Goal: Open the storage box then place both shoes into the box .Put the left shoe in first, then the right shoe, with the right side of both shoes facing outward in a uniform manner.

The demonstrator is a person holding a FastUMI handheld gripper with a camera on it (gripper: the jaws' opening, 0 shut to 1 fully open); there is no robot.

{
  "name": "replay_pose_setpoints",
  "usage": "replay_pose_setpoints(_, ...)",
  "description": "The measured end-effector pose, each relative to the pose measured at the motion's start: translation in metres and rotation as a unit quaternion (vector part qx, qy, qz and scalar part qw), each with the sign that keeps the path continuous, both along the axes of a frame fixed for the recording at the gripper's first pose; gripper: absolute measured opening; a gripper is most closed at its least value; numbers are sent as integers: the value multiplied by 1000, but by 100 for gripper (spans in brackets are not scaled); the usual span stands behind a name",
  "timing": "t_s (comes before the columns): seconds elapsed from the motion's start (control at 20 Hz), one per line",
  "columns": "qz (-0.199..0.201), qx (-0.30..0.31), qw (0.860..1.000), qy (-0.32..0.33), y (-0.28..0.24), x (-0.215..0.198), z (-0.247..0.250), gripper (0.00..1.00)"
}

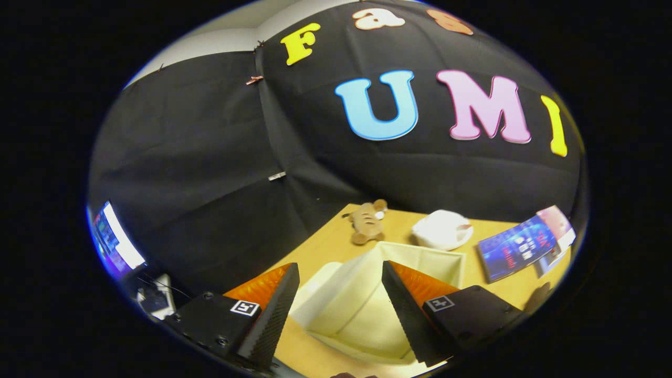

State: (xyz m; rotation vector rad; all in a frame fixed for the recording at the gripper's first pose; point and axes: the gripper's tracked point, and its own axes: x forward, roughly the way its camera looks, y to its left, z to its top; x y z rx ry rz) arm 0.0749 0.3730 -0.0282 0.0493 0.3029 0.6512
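A cream fabric storage box (pixel 420 257) sits on the wooden table (pixel 325 244) with its top open and its pale inside showing. My gripper (pixel 340 273) hovers above the box's near side, tilted, its two fingers spread wide apart with nothing between them. The left finger (pixel 273 310) hangs over the box's left edge, and the right finger (pixel 407 310) is over its inside. A rounded cream shape (pixel 315 286), perhaps a lid or flap, lies against the box's left side.
Beyond the box lie a brown plush toy (pixel 367 223), a white bowl-like thing (pixel 442 229) and some glossy booklets (pixel 517 245) to the right. A lit screen (pixel 113 239) stands off the table's left side.
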Motion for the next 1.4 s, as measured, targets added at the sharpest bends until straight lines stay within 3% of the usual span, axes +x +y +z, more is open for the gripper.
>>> replay_pose_setpoints(0.25,-66,-49,995,-61,-98,9,-13,98)
replay_pose_setpoints(0.65,-193,-105,975,15,-259,12,-103,98)
replay_pose_setpoints(0.95,-204,-170,962,69,-306,29,-180,99)
replay_pose_setpoints(1.1,-189,-167,961,111,-294,40,-216,99)
replay_pose_setpoints(1.4,-199,-161,951,173,-293,63,-266,94)
